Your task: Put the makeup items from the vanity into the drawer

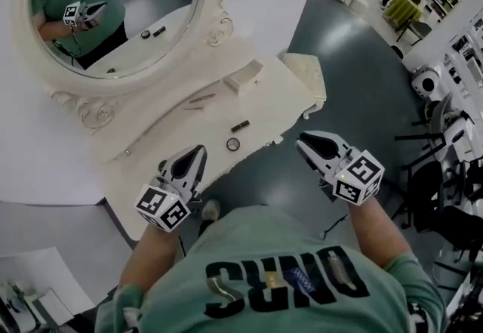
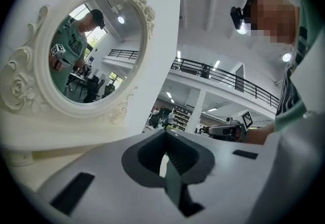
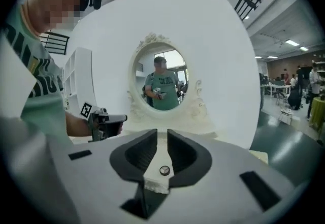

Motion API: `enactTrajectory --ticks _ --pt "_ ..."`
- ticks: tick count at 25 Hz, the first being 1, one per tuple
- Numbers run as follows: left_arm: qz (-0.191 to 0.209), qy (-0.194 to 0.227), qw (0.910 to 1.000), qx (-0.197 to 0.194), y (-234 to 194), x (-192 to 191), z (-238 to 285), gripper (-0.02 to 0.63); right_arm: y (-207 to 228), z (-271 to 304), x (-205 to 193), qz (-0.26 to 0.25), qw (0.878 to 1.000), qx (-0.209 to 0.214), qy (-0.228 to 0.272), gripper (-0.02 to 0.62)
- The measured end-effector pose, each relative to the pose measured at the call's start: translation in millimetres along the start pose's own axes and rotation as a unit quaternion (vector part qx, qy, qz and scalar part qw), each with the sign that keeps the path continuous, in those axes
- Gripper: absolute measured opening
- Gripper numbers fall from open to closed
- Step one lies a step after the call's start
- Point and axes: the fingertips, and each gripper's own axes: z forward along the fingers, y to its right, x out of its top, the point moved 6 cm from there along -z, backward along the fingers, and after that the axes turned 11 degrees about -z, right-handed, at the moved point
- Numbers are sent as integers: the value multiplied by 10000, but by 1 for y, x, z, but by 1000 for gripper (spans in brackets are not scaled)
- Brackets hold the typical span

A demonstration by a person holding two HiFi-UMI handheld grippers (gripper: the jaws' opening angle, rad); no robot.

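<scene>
Right gripper (image 3: pixel 161 136): I hold it with the jaws a little apart and nothing gripped. Through the gap I see the vanity top (image 1: pixel 173 150) and a small round makeup item (image 1: pixel 233 144) lying on it, untouched. In the head view this gripper hangs just off the vanity's front edge, over the floor (image 1: pixel 355 60), near that round item.

Left gripper (image 1: pixel 199 152): jaws together, nothing between them. Its tip is over the front part of the vanity top, just left of the round item.

A short dark stick (image 1: pixel 240 126) lies just behind the round item. Thin pencil-like items (image 1: pixel 202 100) lie further back, toward the oval mirror (image 1: pixel 113 14). All lie on the top, apart from both of my grippers.
</scene>
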Motion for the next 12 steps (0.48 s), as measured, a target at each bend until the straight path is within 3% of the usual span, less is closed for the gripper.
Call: enactTrajectory --ticks 3,7,12 --pt "-28 -70 9995 307 -29 -6 -17 3 -10 62 -23 -234 9964 505 -632 108" --pt "-17 -231 9982 552 -66 -22 -32 3 -24 141 -75 -560 9832 952 -1456 154" --pt "-172 -458 9966 668 -97 -47 -42 3 -42 211 -145 -854 9620 1149 -2324 204"
